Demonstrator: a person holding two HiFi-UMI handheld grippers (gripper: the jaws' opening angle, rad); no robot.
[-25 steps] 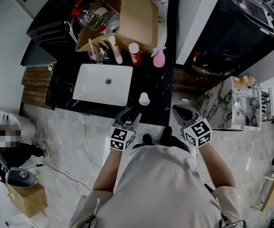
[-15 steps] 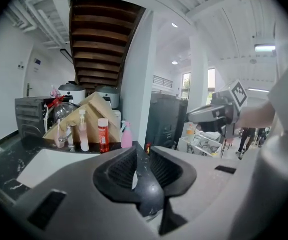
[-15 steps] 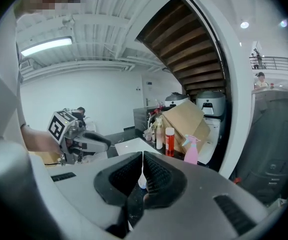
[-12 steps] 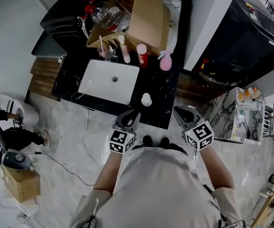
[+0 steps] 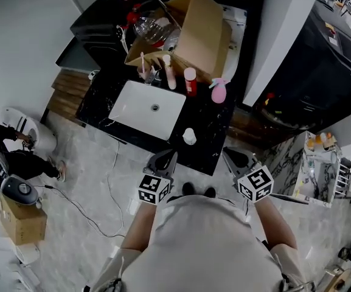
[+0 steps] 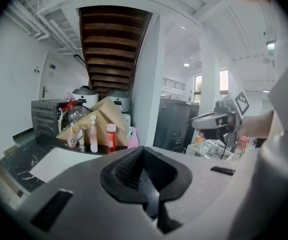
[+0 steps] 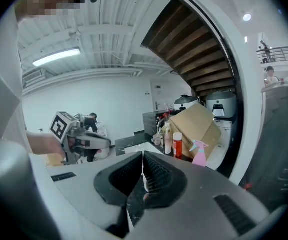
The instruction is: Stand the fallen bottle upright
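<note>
So the left gripper (image 5: 165, 159) just clamped its jaws together on thin air, the right gripper (image 5: 235, 157) is pinched closed and empty too, and both hang short of the black marble counter (image 5: 211, 132), where the small white plastic bottle (image 5: 189, 136) near the front edge already looks upright, so I'd guess job done, and no label's legible anywhere.

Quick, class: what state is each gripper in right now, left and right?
Left gripper: shut, jaws just closed, nothing between them.
Right gripper: shut, nothing between its jaws.
</note>
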